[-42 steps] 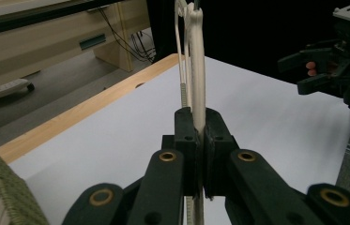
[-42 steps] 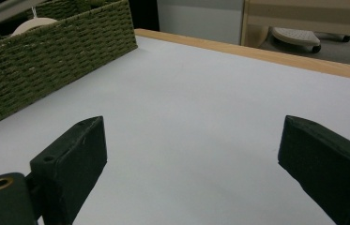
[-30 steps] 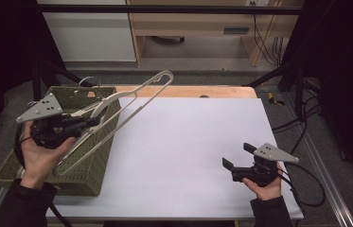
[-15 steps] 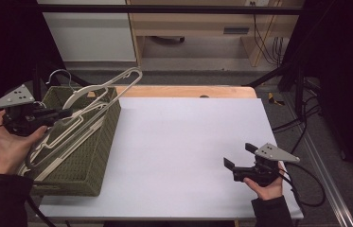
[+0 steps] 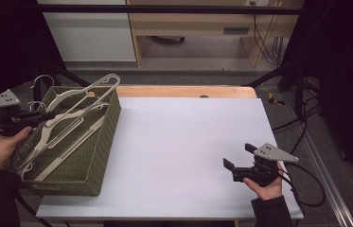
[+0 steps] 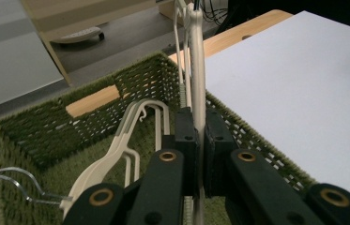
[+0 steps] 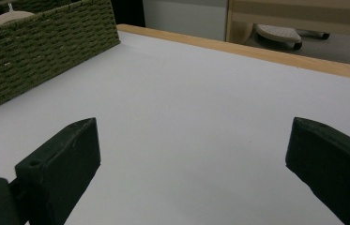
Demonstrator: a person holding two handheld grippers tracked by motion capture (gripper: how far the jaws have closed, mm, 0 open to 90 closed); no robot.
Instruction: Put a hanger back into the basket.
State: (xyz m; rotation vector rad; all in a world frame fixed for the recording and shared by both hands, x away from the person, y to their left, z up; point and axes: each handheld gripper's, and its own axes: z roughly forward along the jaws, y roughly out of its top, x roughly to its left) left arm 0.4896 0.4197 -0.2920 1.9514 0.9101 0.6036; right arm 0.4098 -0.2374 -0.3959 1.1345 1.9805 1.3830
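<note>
A grey floor is stretching behind the white tabletop, whose far wooden edge is showing. A white cabinet and a pale wooden bench are standing beyond, cables are hanging at right, and darkness is flanking both sides.

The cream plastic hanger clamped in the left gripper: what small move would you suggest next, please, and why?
Probably lower it a little further, then open. The left gripper grips the cream plastic hanger over the green woven basket, its far end still above the rim.
</note>
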